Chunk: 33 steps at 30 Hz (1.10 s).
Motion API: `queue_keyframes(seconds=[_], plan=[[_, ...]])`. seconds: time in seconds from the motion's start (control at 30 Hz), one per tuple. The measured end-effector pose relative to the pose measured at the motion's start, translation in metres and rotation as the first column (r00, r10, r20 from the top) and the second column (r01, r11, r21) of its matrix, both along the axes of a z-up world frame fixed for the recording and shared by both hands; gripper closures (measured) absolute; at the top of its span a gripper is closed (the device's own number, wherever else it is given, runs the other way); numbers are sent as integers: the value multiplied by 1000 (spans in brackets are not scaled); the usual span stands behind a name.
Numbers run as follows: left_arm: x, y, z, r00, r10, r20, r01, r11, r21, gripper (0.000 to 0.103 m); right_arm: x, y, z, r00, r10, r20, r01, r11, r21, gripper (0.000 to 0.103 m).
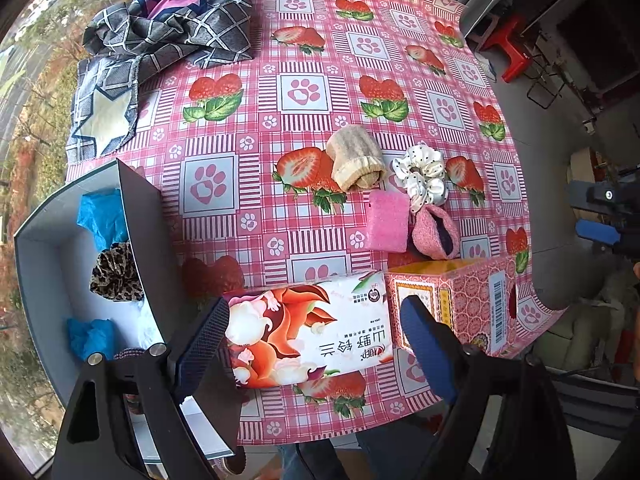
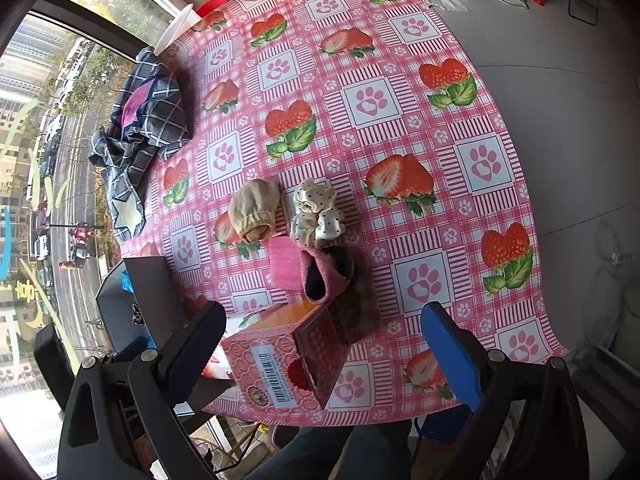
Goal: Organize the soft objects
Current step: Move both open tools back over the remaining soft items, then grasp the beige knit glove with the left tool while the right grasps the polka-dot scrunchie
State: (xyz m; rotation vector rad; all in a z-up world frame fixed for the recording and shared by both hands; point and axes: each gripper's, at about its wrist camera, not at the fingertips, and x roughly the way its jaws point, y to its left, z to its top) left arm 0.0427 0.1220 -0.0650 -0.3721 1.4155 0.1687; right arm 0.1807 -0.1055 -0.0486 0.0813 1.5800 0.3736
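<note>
Looks partly done: the grey box (image 1: 48, 248) already holds a leopard scrunchie (image 1: 116, 274) and blue bits. Still out on the tabletop (image 1: 320, 92): beige sock (image 1: 354, 162), polka-dot scrunchie (image 1: 422, 178), pink sponge (image 1: 387, 222), pink sock (image 1: 436, 232). Left gripper (image 1: 316, 344) and right gripper (image 2: 324, 344) both have jaws wide open, holding nothing.

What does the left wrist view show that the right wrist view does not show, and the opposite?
Only the left wrist view shows the blue crumpled items in the open box and the whole tissue pack. Only the right wrist view shows the white cup at the far table edge. Both show the beige sock, the dotted scrunchie, the pink sponge and the checked cloth.
</note>
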Motion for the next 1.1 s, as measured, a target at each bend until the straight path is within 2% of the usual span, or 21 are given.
queue_keyframes(seconds=[0.33, 0.67, 0.9, 1.1], plan=[[30, 4, -12, 997, 64, -51, -63, 998, 8, 13, 47, -4, -55, 993, 36, -110, -42, 998, -47, 4], [55, 11, -32, 984, 140, -107, -141, 990, 2, 13, 72, 25, -111, 964, 173, -200, -194, 976, -94, 4], [75, 22, -50, 970, 193, -148, -193, 981, 20, 13, 74, 69, -148, 934, 284, -218, -309, 947, -87, 4], [98, 27, -69, 962, 201, -185, -203, 979, 6, 13, 64, 102, -179, 913, 367, -179, -393, 910, -134, 4]])
